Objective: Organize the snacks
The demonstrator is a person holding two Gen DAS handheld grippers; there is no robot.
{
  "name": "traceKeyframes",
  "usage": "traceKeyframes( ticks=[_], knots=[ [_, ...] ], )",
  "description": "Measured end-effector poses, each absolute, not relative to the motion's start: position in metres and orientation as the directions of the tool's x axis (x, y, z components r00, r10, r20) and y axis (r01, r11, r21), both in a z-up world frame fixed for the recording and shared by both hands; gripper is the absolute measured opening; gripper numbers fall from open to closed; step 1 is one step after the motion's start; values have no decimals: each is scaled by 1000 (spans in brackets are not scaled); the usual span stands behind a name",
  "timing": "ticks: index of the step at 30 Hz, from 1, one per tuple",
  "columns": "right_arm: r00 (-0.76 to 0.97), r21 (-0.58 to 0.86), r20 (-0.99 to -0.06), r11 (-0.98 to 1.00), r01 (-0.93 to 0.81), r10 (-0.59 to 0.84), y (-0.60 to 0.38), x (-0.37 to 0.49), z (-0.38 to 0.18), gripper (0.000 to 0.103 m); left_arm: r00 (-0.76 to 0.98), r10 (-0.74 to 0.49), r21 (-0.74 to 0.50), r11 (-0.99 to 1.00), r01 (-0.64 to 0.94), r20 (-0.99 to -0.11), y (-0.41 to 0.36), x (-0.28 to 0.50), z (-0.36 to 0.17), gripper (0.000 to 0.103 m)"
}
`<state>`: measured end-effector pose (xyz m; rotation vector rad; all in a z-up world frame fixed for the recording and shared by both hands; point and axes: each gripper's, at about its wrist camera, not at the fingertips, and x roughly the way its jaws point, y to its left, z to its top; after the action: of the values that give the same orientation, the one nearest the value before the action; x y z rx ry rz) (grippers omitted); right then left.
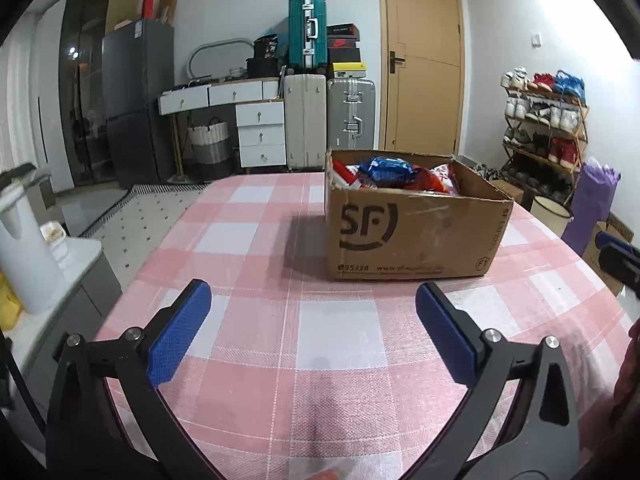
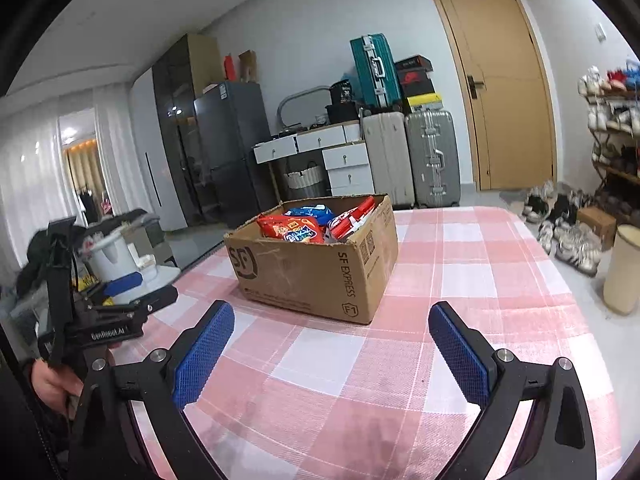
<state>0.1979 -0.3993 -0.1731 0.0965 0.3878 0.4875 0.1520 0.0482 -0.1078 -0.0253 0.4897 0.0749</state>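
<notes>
Sitting on a pink and white checked surface (image 1: 256,236) is an open cardboard box (image 1: 408,232) printed with a large SF logo, at about 1 o'clock from the left claw (image 1: 314,332) and well apart from it. The box is full of snack packets: a shiny blue packet (image 1: 386,170) lies on top, with red packets around it. In the right wrist view the same box stands at about 11 o'clock from the right claw (image 2: 332,344), and an orange-red snack bag (image 2: 292,230) and a blue bag (image 2: 310,212) show inside it.

Both claws are spread wide with nothing between their blue pads; each hovers over bare checked cloth, near the box but not touching it. In the right wrist view the left claw appears at 9 o'clock, gripped by a hand (image 2: 52,384) in a dark sleeve.

Behind the surface stand a teal suitcase (image 1: 307,34) stacked above a cream one and a silver one, a white drawer unit (image 1: 260,132), a dark refrigerator (image 1: 138,96), a tan door (image 1: 424,56), and at 3 o'clock a shoe rack (image 1: 544,128) crowded with shoes.
</notes>
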Motion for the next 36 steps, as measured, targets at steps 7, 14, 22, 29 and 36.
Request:
traceKeyframes(
  ticks=[7, 14, 22, 29, 36],
  knots=[
    [842, 102, -334, 905, -414, 423, -388, 194, -181, 100, 879, 150, -40, 981, -188, -452, 61, 156, -119, 102],
    [852, 33, -342, 911, -411, 397, -377, 192, -182, 100, 914, 152, 19, 988, -156, -376, 48, 148, -118, 102],
    [854, 87, -310, 907, -412, 417, -388, 191, -182, 102, 923, 153, 19, 987, -157, -354, 45, 145, -117, 102],
    [856, 126, -290, 904, -409, 428, -396, 189, -180, 102, 929, 152, 28, 988, -152, -338, 44, 140, -117, 102],
    [856, 128, -288, 903, -409, 429, -396, 189, -180, 102, 930, 149, 23, 988, -150, -337, 43, 137, -117, 102]
  ],
)
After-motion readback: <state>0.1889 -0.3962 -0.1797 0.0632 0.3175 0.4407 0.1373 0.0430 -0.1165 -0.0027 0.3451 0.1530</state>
